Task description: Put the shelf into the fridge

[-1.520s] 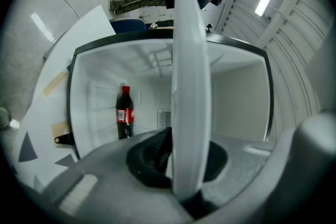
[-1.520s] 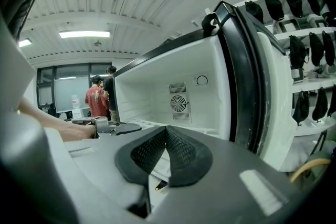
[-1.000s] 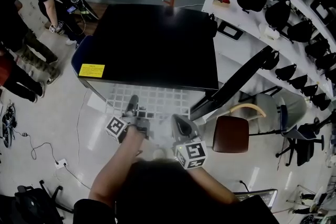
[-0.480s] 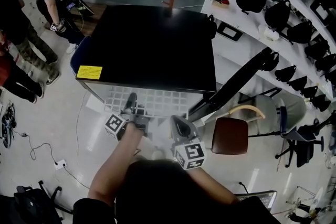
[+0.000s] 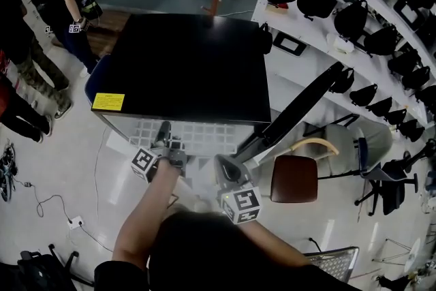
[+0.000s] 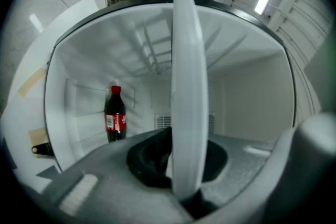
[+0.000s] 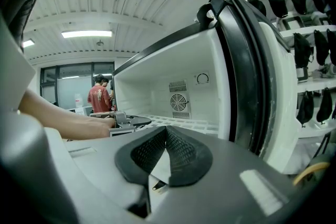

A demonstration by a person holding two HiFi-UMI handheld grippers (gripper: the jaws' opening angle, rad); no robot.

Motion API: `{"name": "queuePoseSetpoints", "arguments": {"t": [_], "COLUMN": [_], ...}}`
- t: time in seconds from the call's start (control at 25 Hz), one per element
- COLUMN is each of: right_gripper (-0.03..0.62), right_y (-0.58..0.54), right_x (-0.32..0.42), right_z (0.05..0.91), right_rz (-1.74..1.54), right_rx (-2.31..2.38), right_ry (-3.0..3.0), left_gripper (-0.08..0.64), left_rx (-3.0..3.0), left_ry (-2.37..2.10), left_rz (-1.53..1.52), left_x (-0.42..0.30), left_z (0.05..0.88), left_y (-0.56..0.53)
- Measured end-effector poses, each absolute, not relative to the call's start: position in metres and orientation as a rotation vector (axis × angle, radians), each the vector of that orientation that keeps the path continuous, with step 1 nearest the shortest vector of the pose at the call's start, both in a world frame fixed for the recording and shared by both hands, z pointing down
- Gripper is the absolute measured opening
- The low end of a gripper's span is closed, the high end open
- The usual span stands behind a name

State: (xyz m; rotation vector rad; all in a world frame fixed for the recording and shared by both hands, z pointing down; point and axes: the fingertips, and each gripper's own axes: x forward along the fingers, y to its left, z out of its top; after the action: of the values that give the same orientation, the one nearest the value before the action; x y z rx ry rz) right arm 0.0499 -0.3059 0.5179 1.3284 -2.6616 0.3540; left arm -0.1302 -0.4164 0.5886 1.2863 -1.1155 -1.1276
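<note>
I'm partway through sliding it in. My left gripper (image 5: 165, 138) is clamped narrowly on the front edge of the white shelf (image 5: 204, 135), which sticks out of the open fridge (image 5: 191, 65). My right gripper (image 5: 223, 167) is closed on nothing, just beside the shelf. Next, I judge, comes a level push inward.

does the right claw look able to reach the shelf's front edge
Probably yes: the shelf juts from the open fridge just ahead of the right claw, the door stands aside, and the left claw grips it further left. The right claw's shut jaws must open first.
</note>
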Motion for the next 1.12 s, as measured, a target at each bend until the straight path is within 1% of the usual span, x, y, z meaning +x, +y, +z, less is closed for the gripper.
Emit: {"name": "queuePoseSetpoints", "arguments": {"t": [1.12], "right_gripper": [0.002], "right_y": [-0.313], "right_x": [0.049], "right_z": [0.523], "right_rz": [0.411], "right_rx": [1.331], "right_ry": [-2.645], "left_gripper": [0.032], "left_rx": [1.300], "left_ry": [-1.125], "left_rz": [-1.138], "left_x": [-0.132], "left_z": [0.584], "left_y": [-0.446]}}
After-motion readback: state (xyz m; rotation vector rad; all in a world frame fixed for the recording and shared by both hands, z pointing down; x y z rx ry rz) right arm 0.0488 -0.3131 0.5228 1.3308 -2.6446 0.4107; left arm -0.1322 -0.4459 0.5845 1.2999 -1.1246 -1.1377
